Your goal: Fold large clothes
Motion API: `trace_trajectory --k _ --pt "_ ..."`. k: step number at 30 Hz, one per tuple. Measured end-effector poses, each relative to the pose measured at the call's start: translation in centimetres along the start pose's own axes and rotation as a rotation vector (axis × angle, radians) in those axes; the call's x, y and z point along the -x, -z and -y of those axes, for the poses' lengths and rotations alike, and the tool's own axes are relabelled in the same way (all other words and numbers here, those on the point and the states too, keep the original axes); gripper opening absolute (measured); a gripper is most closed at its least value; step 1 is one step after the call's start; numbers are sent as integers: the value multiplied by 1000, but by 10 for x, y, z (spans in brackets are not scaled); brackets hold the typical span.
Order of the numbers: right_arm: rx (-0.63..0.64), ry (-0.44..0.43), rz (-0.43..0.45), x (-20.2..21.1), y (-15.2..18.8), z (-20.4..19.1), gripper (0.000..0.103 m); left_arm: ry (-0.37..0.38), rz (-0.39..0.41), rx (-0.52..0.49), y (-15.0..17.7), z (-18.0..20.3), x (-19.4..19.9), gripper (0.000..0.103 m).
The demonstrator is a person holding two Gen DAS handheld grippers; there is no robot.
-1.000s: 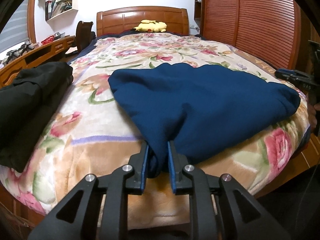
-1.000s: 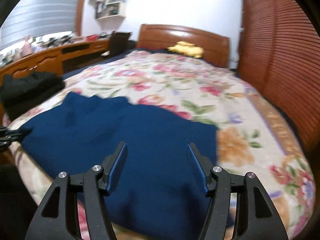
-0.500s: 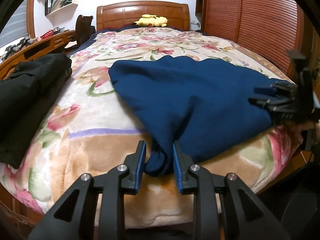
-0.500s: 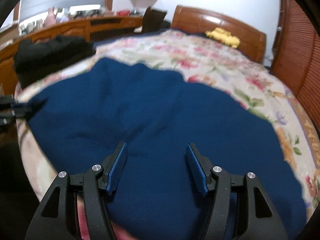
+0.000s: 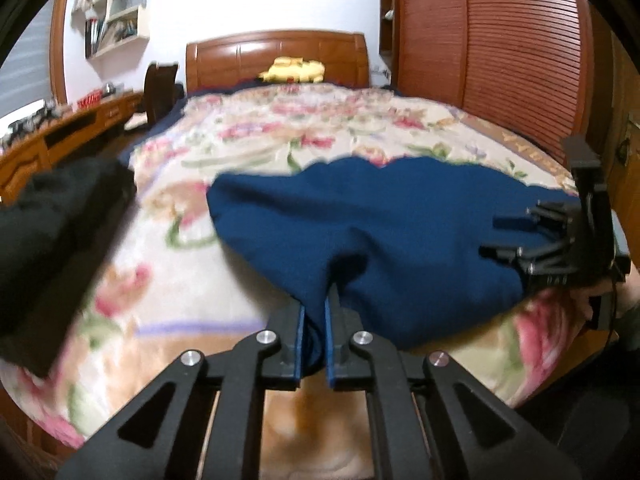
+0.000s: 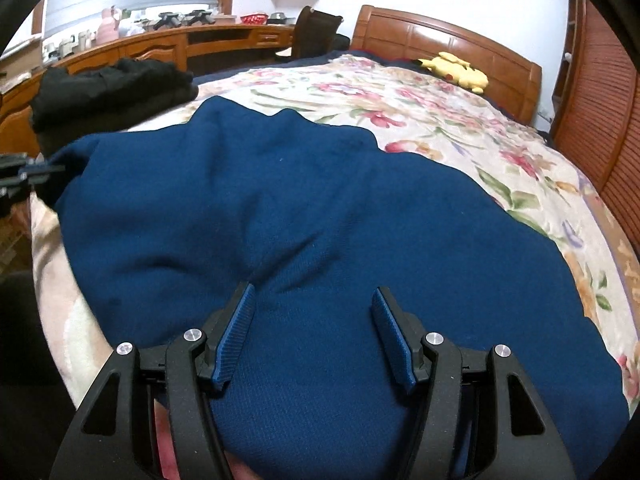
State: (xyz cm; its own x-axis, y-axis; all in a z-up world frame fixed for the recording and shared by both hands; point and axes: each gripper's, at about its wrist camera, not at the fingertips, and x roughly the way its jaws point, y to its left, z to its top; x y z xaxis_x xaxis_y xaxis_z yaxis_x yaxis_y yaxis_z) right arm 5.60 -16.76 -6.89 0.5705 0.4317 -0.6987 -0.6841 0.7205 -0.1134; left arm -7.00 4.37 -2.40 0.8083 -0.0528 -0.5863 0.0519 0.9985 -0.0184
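Now that left gripper (image 5: 315, 322) fingers clamped on near corner of navy garment (image 5: 400, 232), having stood apart half second back, I've got one anchor. Right view: right gripper (image 6: 314, 334) fingers spread over garment's bed-edge hem, nothing pinched; second grab pending before fold.

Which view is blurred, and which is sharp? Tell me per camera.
Left wrist view: motion-smeared across the floral blanket and black garment; the left hand-held gripper, shut on the navy garment, stays crisp. Right wrist view: sharp, knit weave visible between the open right hand-held gripper fingers. Both show fisheye bending and dark corner vignetting.
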Motion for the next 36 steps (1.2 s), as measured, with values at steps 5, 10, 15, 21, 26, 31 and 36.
trace_trajectory --k 5,10,15,21,26,31,36 --pt "-30 20 15 14 1 15 62 31 67 -58 -45 25 10 1" --pt "-66 64 40 33 7 40 62 61 95 -148 -81 69 3 1" --pt "-109 110 55 48 18 64 62 115 102 -205 -113 114 -9 0" --pt "-185 162 77 72 31 99 62 179 107 -296 -152 181 -23 0" --pt "-249 203 107 95 43 128 62 256 72 -359 -171 242 -41 0" --pt "-326 252 116 114 58 157 62 339 20 -373 -164 279 -54 0" --pt "-391 264 130 126 69 177 62 347 -41 -334 -150 275 -62 1"
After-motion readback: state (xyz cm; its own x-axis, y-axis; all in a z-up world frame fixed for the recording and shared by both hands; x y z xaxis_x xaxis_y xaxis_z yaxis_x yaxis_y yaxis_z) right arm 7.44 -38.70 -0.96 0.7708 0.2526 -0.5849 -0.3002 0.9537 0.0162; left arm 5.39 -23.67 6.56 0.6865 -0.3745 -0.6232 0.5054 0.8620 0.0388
